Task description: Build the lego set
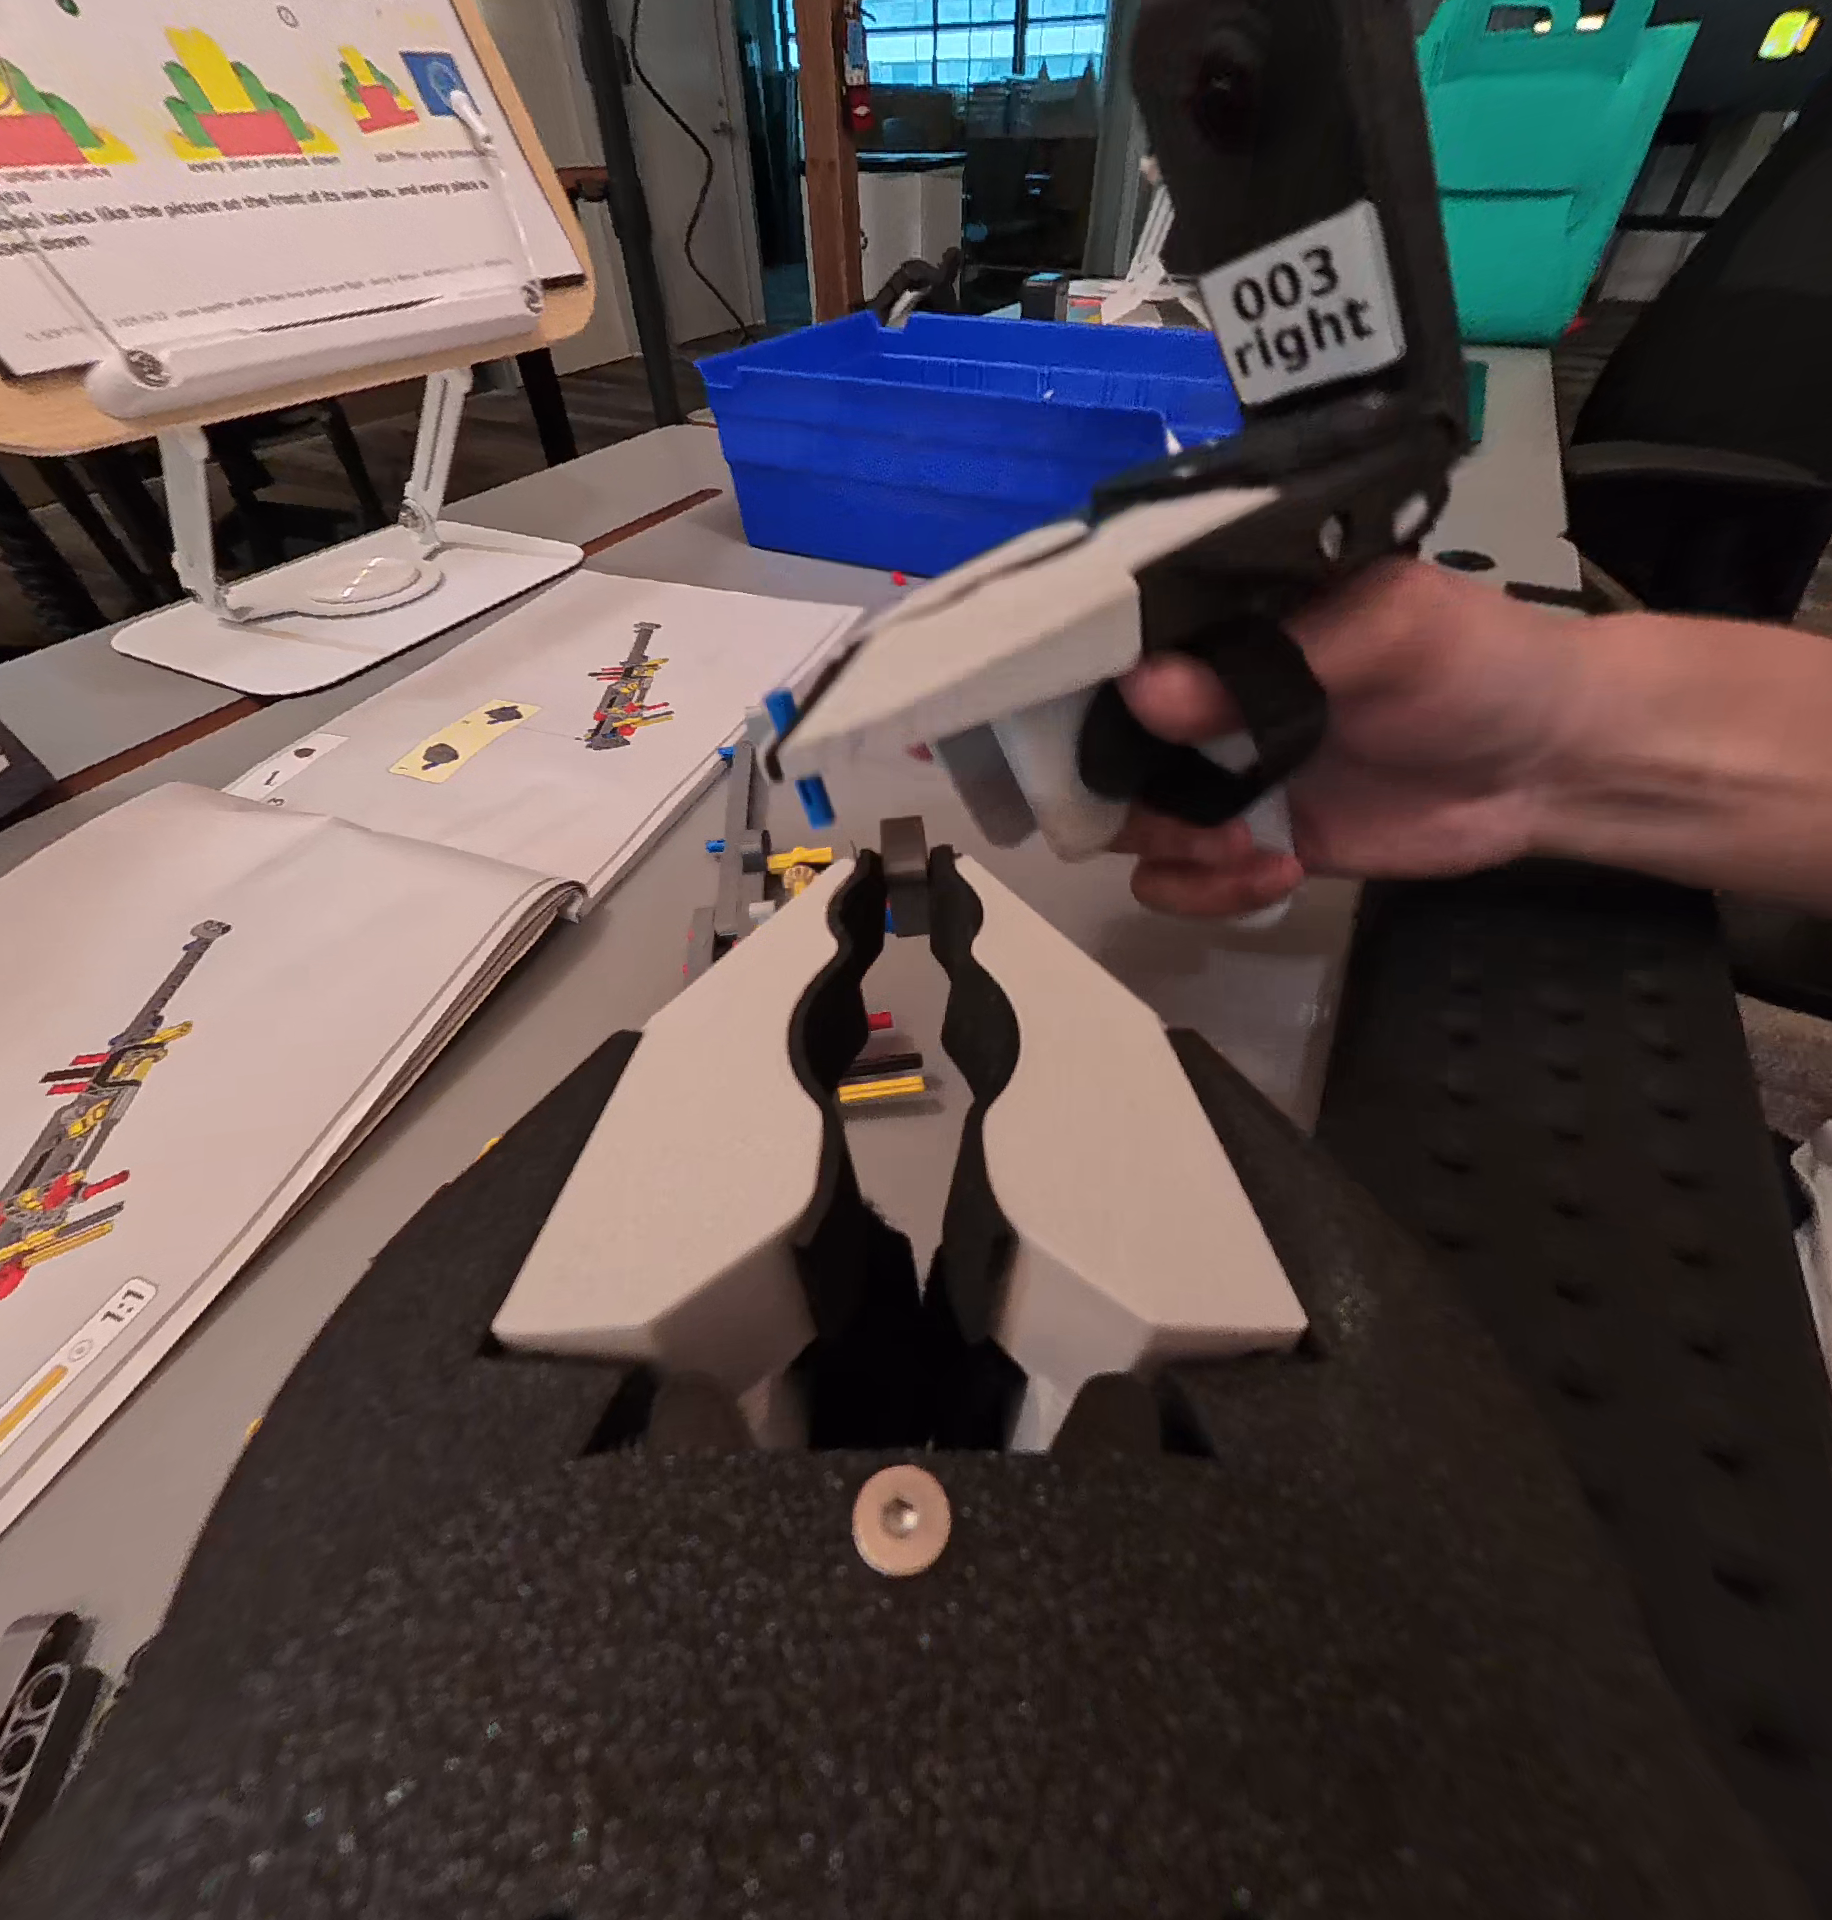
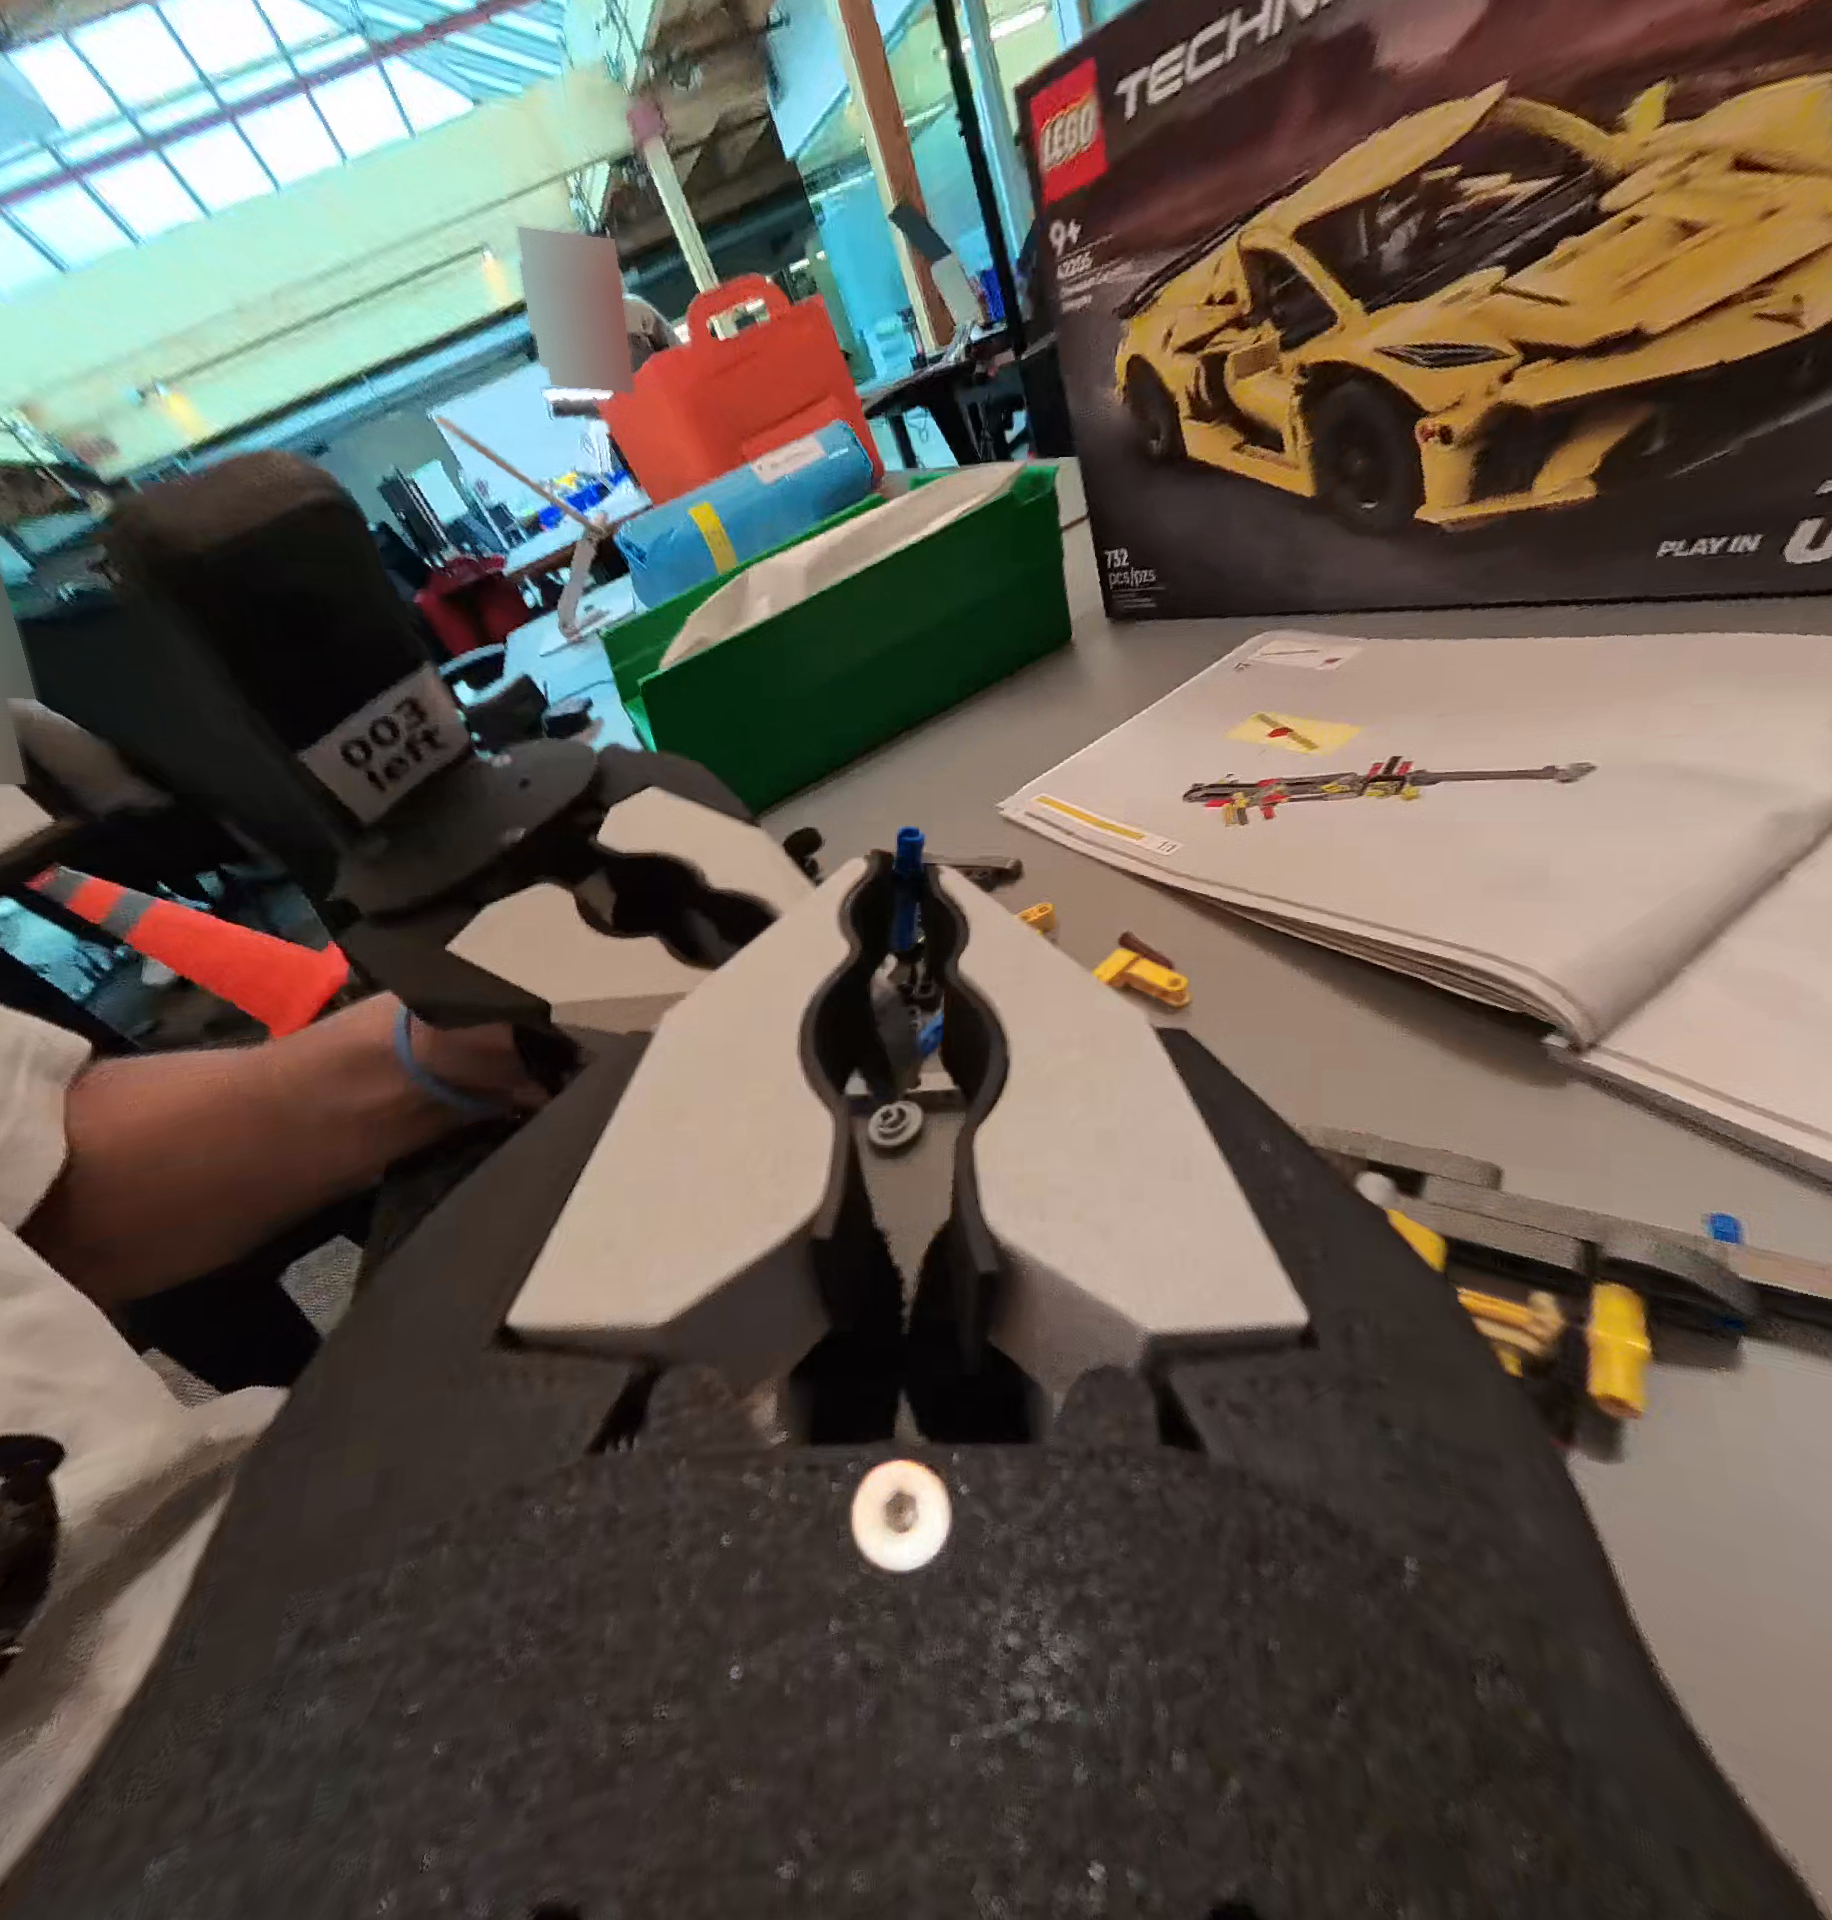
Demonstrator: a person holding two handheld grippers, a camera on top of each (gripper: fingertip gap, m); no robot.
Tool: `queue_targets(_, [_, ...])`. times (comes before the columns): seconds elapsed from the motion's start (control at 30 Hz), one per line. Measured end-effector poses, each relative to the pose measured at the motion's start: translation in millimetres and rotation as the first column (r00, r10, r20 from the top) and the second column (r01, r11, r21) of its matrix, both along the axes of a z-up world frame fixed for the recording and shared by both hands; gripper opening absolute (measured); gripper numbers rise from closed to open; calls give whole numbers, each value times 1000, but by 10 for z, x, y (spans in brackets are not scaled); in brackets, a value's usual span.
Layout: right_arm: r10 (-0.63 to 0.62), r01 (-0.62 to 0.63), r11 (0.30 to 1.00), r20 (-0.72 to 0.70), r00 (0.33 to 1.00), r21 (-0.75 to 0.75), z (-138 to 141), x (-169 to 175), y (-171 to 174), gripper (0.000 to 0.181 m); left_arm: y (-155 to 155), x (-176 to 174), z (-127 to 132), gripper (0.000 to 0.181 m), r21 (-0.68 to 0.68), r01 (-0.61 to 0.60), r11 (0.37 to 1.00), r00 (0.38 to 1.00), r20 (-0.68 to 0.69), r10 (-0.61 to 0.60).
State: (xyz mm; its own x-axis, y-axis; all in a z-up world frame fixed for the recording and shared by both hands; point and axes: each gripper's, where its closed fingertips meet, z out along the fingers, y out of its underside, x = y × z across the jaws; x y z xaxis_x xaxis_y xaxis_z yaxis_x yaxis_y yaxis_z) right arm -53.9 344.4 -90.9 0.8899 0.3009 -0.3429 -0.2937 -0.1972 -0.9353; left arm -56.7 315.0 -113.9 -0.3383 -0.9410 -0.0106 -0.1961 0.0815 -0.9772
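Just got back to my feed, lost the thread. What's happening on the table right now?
A person is building a lego set with a hand-held claw in each hand. The left claw is shut on a small dark grey piece. The right claw pinches a blue pin and hangs close above it. The long grey partial assembly lies on the table beside the open instruction booklet, with loose yellow pieces nearby.
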Motion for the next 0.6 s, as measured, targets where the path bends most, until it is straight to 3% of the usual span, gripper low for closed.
queue_targets(0.17, [-11,11,1000,-34,999,7,-13,-86,18,4,125,0,10,6,-22,-50,998,999,-3,50])
queue_targets(0.43, [-42,42,999,22,999,-8,-24,-39,-94,4,166,-1,28,7,-26,-71,997,997,3,71])
queue_targets(0.53, [-164,178,982,192,968,-60,-74,464,-226,4,172,3,-3,6,-1,-80,997,997,-4,80])
queue_targets(0.6, [-221,312,927,371,902,-207,-396,990,-376,4,165,7,-5,7,0,-80,997,997,-5,80])
